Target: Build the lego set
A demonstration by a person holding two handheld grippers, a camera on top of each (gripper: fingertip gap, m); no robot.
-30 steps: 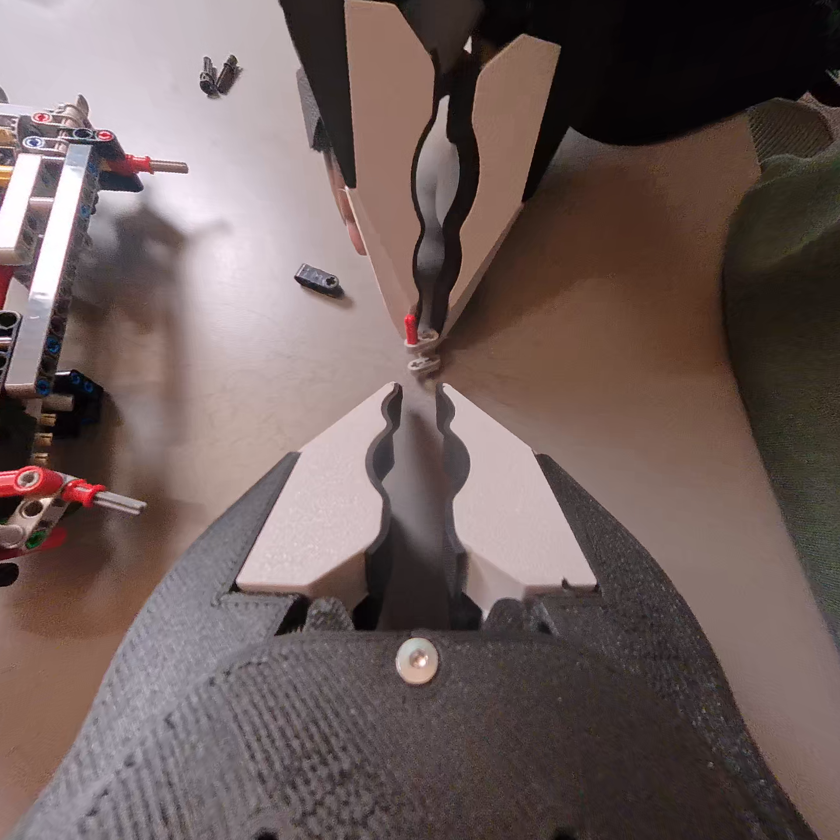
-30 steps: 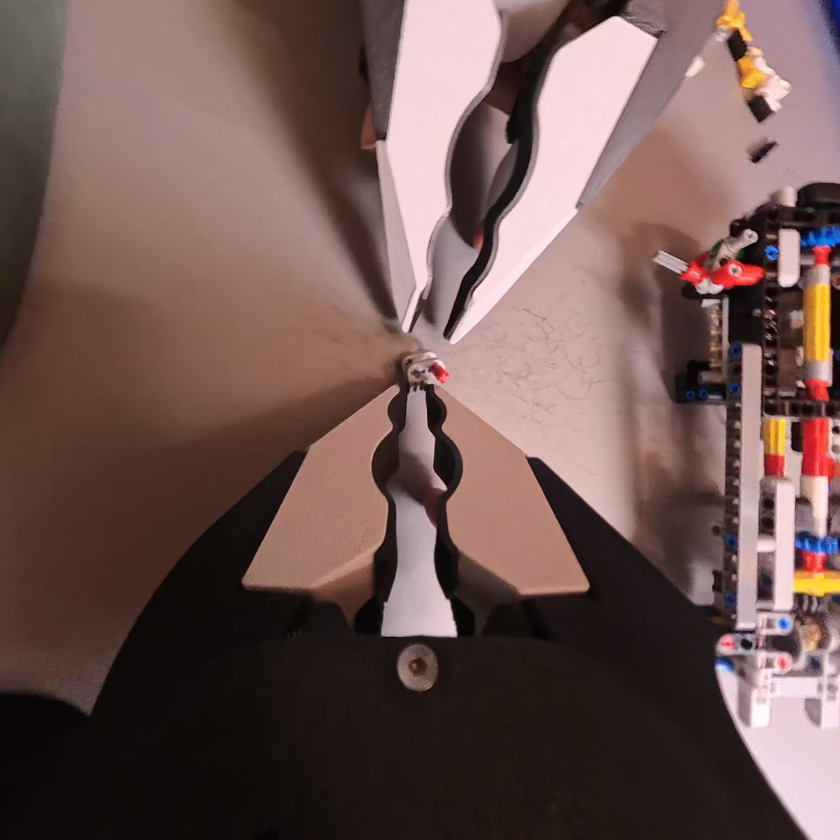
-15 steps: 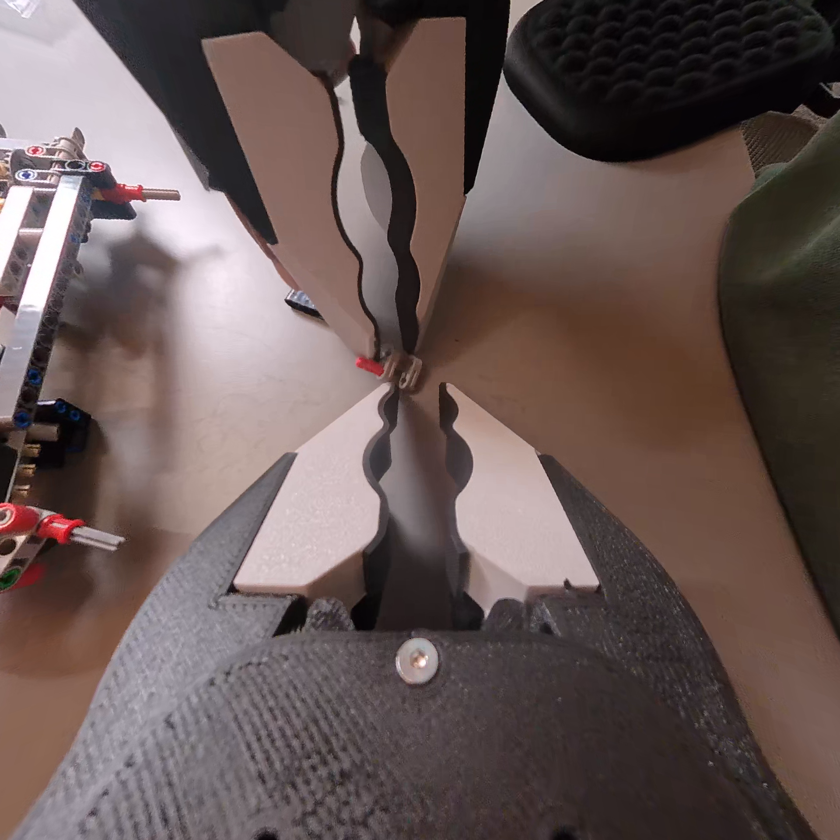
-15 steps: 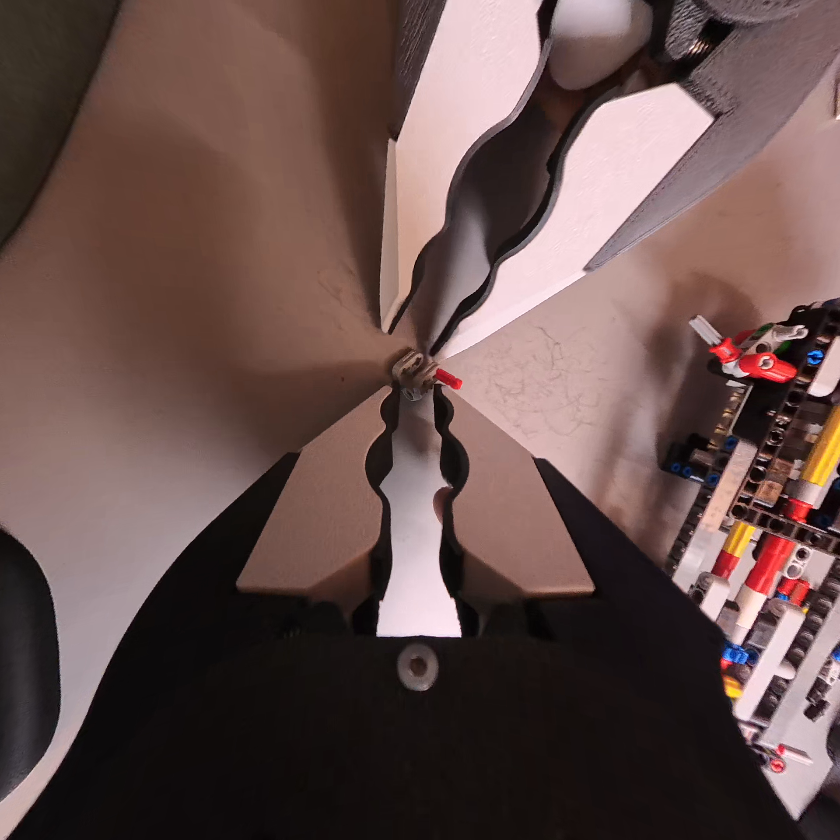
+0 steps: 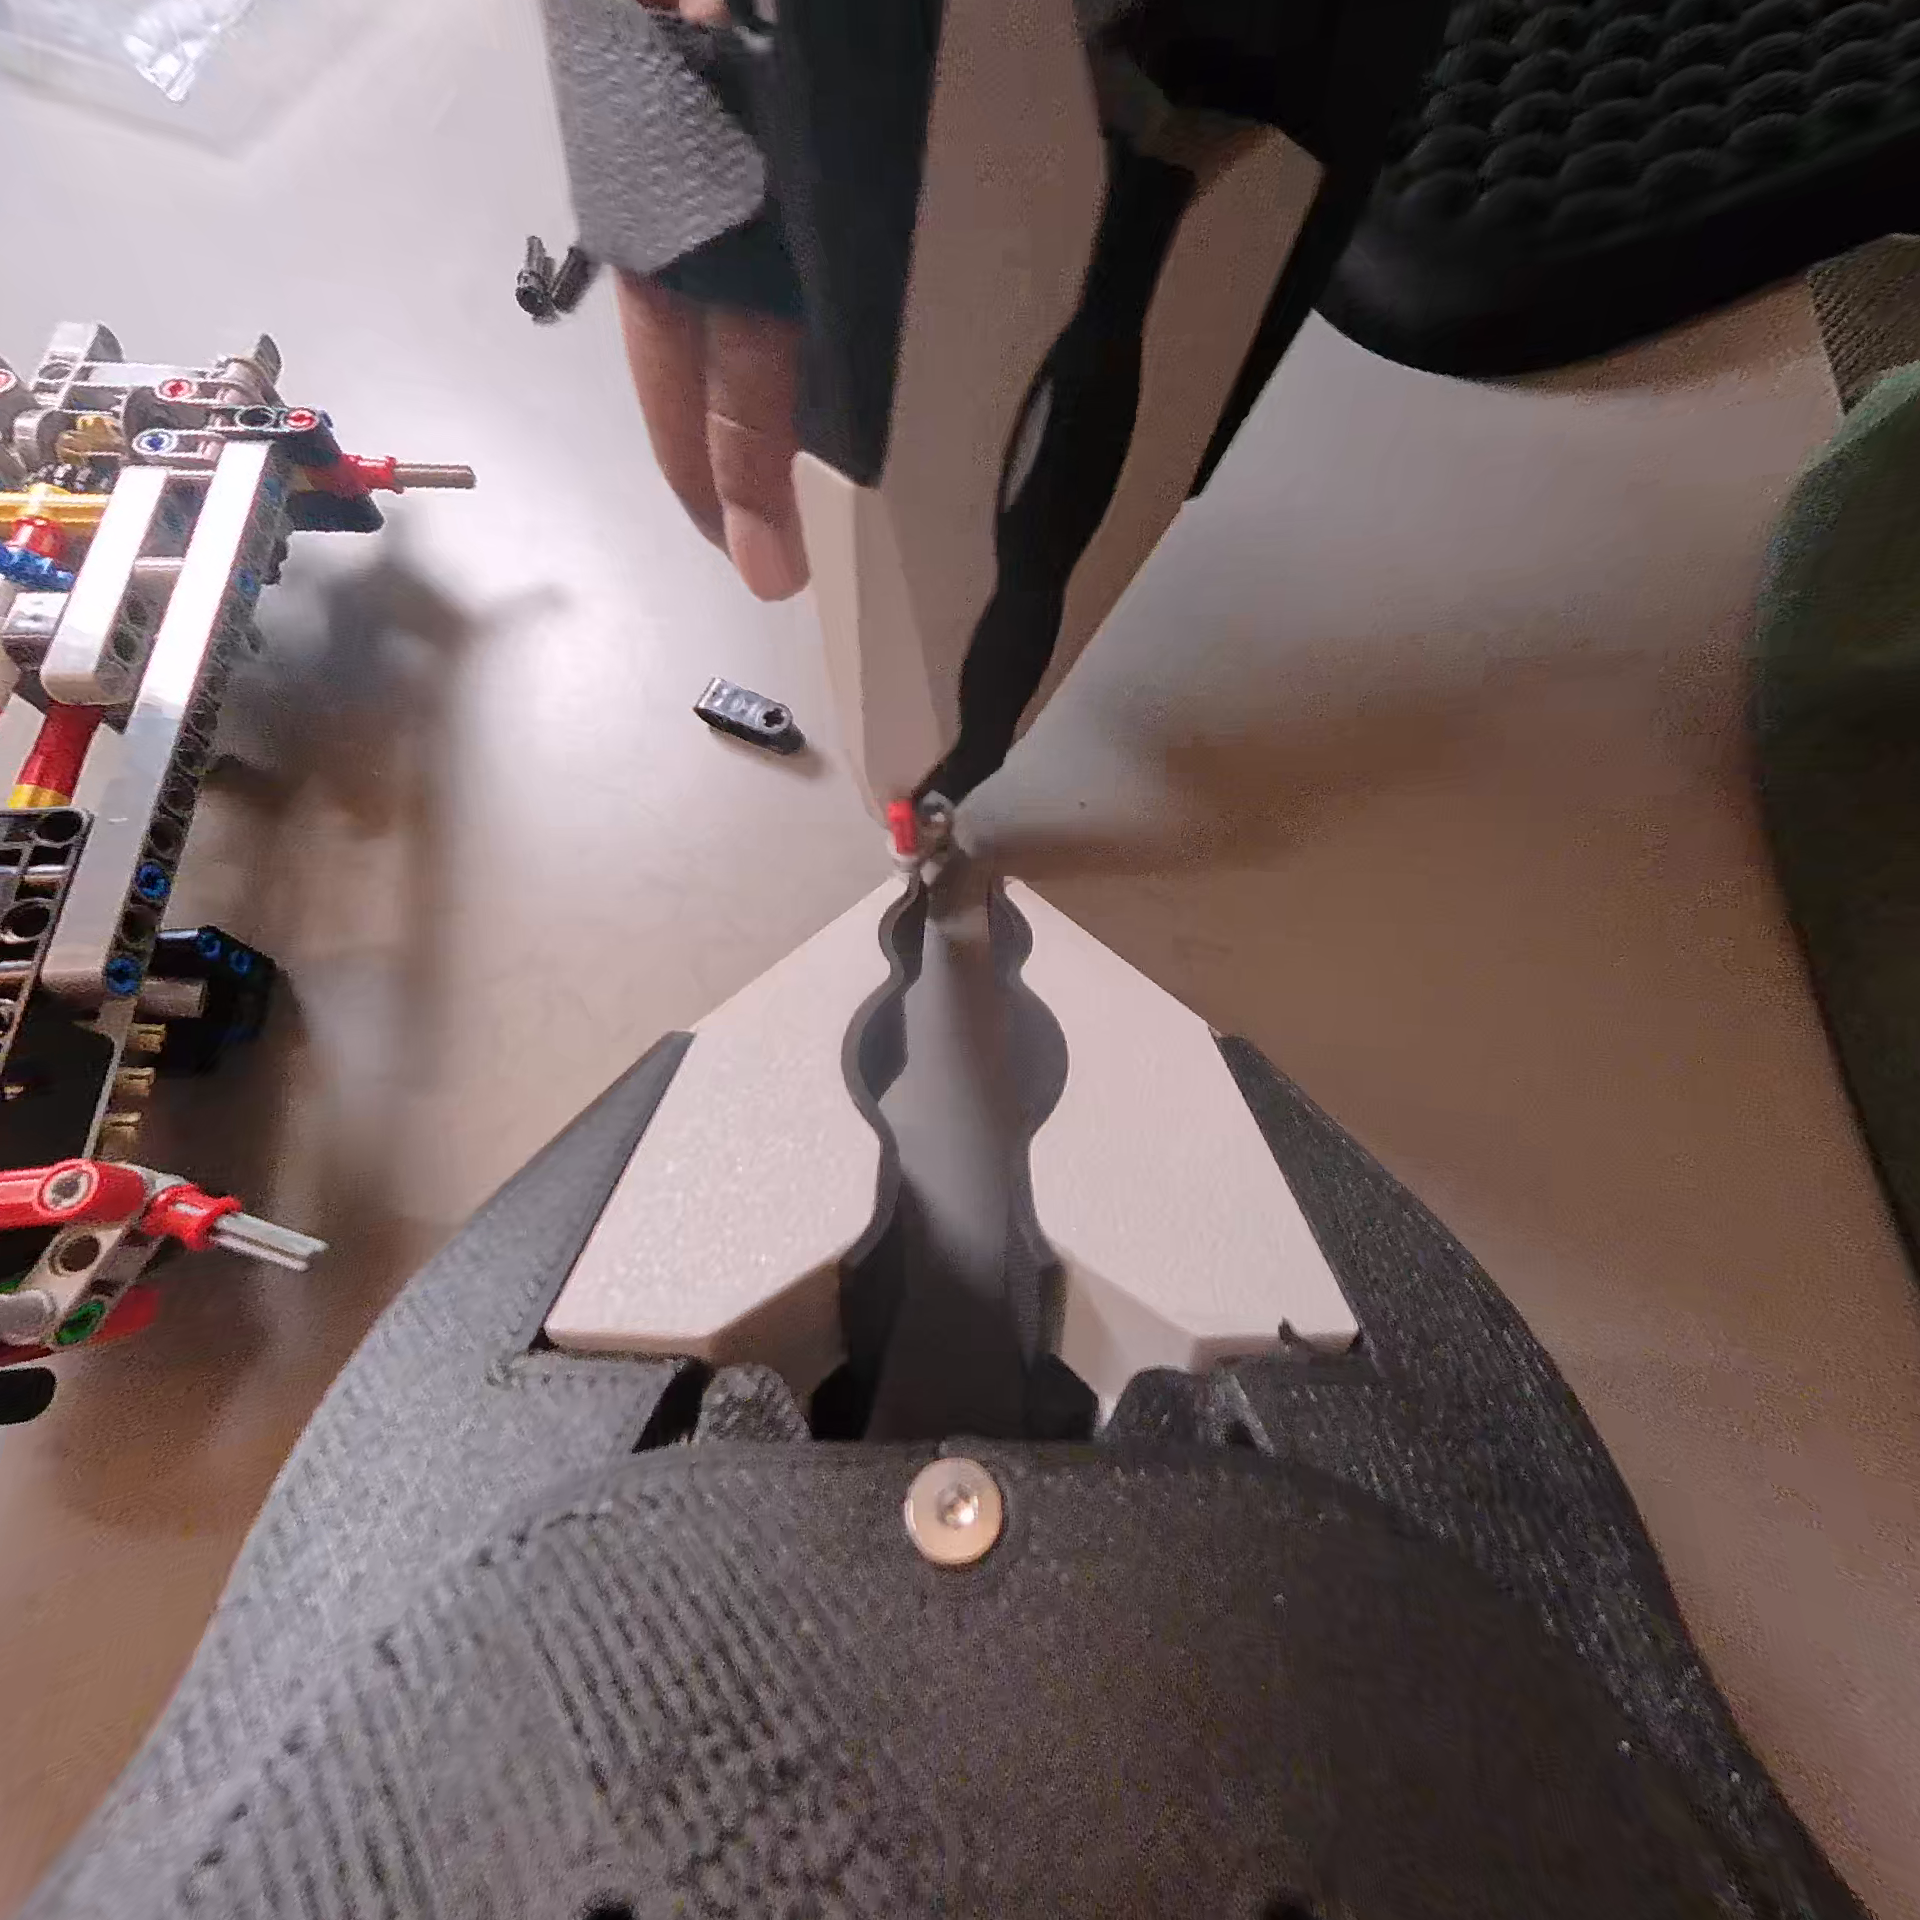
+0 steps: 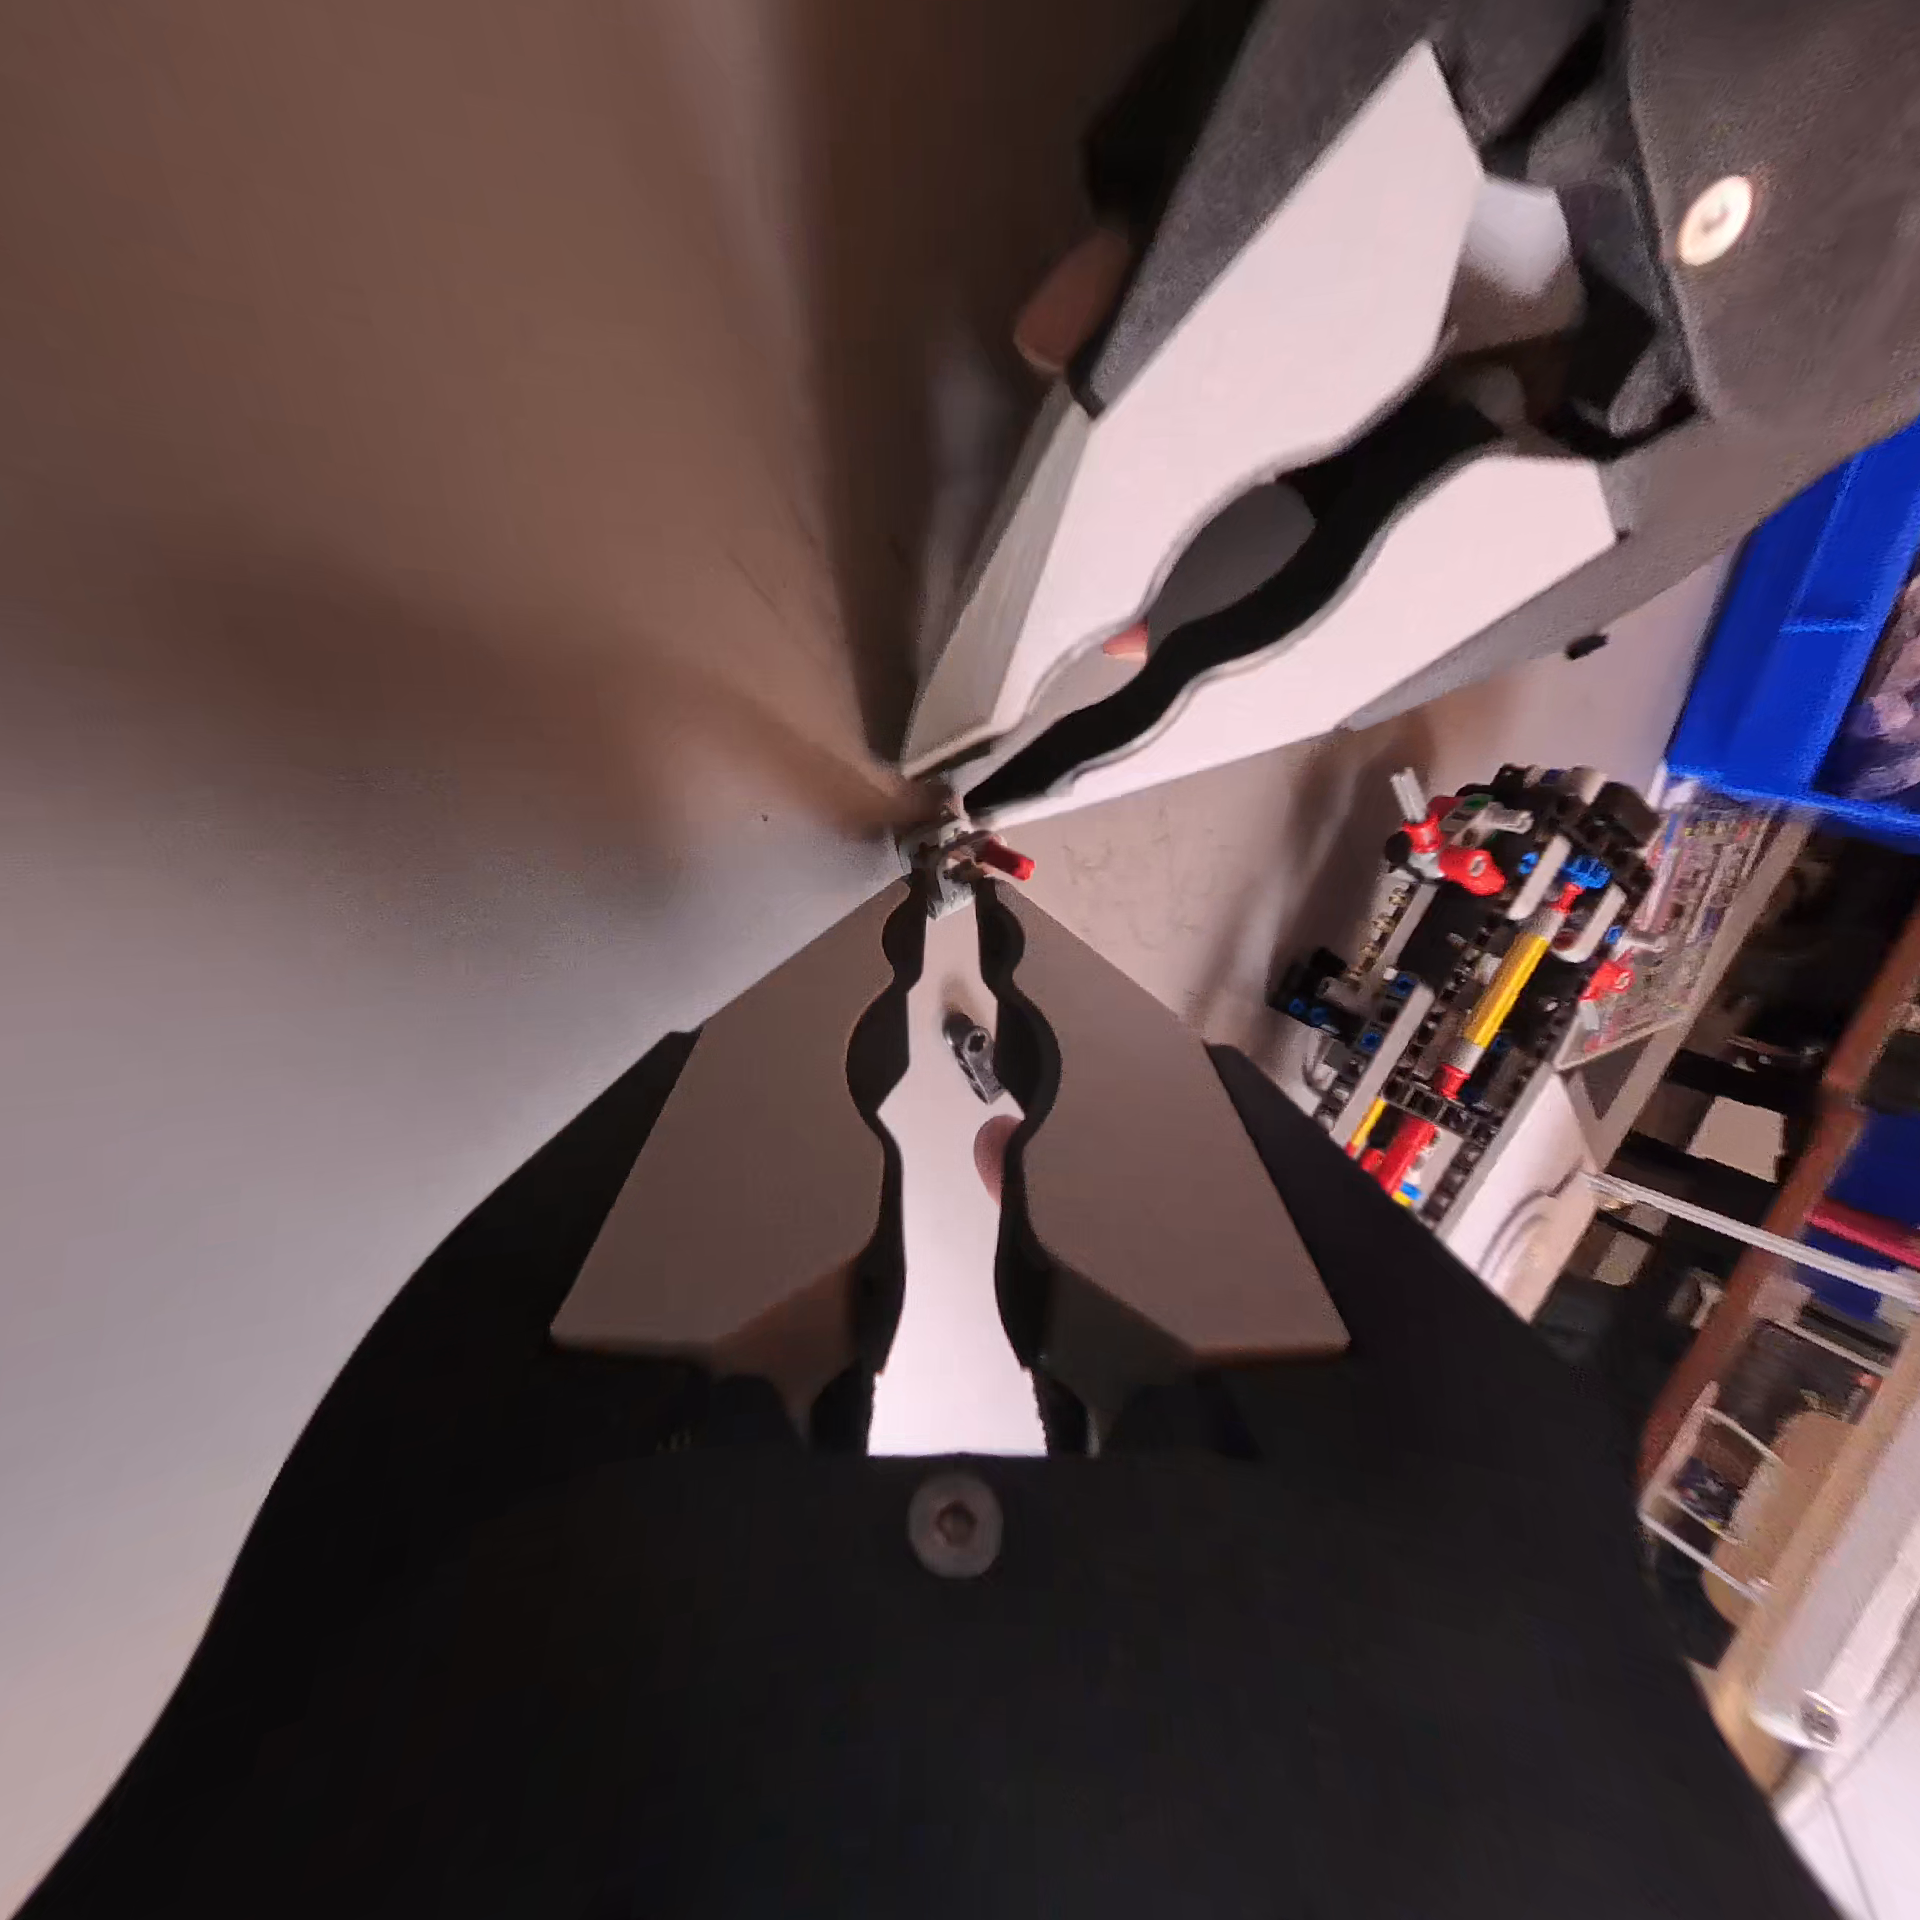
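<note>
Lego connector with red pin (image 5: 914,831), at frame centre above the worktop (image 5: 1351,883), is pinched between both grippers' nearly closed fingers (image 5: 769,1122), presumably for seating the pin.

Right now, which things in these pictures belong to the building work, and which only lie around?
In the job:
- small grey piece with red pin, gripped by right gripper
- left gripper, its tips touching it
- half-built model

Lying about:
- dark grey connector
- two black pins
- blue bin
</note>
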